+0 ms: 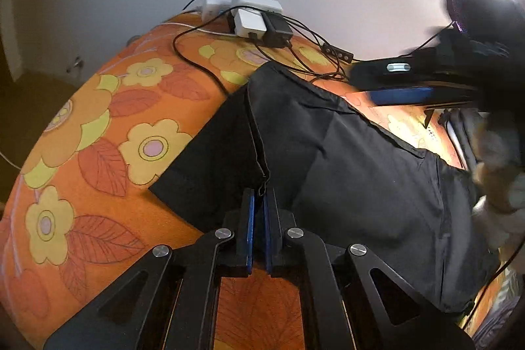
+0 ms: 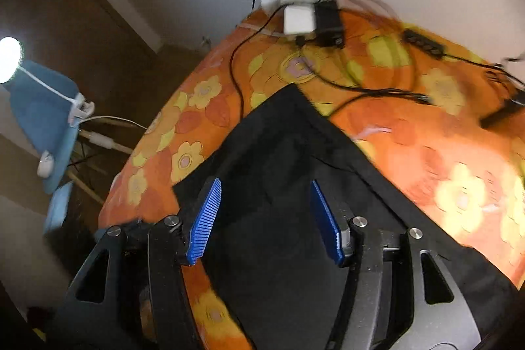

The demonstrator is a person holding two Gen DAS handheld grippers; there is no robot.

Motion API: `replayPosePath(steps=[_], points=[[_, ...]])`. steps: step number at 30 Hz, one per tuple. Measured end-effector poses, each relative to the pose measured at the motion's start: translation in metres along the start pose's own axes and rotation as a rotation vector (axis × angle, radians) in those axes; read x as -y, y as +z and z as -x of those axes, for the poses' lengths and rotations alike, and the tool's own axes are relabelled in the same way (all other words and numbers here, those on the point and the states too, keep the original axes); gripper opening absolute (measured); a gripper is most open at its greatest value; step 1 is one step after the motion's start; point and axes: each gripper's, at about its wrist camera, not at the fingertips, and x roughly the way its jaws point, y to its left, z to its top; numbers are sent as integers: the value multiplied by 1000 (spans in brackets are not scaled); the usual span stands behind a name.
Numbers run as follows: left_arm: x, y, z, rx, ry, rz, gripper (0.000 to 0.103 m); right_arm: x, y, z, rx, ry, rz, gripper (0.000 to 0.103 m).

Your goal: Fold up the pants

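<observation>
On the orange flowered bedcover [image 1: 98,133] I see the black pants [image 1: 344,159] spread flat, running from the far middle of the bed toward the near right. My left gripper [image 1: 259,202] has its blue pads [image 1: 251,218] pinched together on a raised seam or edge of the pants, and a small ridge of cloth stands up between the tips. My right gripper [image 2: 265,215] hangs over the dark fabric [image 2: 279,186] with its ribbed blue pads [image 2: 205,218] standing well apart; nothing is between them, and I cannot tell whether the tips touch the cloth. From the left wrist view I also catch that right gripper [image 1: 403,94] blurred at the right edge, above the far side of the pants. At the far end of the bed lie a white power strip [image 1: 256,4], a white adapter [image 1: 251,23] and a black one [image 1: 279,30], with black cables [image 1: 197,61] trailing across the cover toward the pants. Left of the bed, in the right wrist view, a lit clip lamp [image 2: 10,58] shines beside something blue [image 2: 46,120].
</observation>
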Motion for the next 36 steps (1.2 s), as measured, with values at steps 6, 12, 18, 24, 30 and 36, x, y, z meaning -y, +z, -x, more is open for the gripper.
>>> replayPosePath(steps=[6, 12, 18, 24, 30, 36], points=[[-22, 1, 11, 30, 49, 45, 4, -27, 15, -66, -96, 21, -38, 59], [-41, 6, 9, 12, 87, 103, 42, -36, 17, -88, -117, -21, -36, 59], [-31, 9, -5, -21, 119, 60, 55, -26, 22, -84, -107, -34, -64, 59], [-17, 6, -8, 11, 129, -1, 32, -16, 29, -68, -83, -28, -94, 59], [-10, 3, -7, 18, 37, -17, 7, -12, 38, -75, -115, -21, -121, 59], [4, -1, -2, 34, 25, -90, 7, -18, 42, -95, -161, -21, -128, 62]])
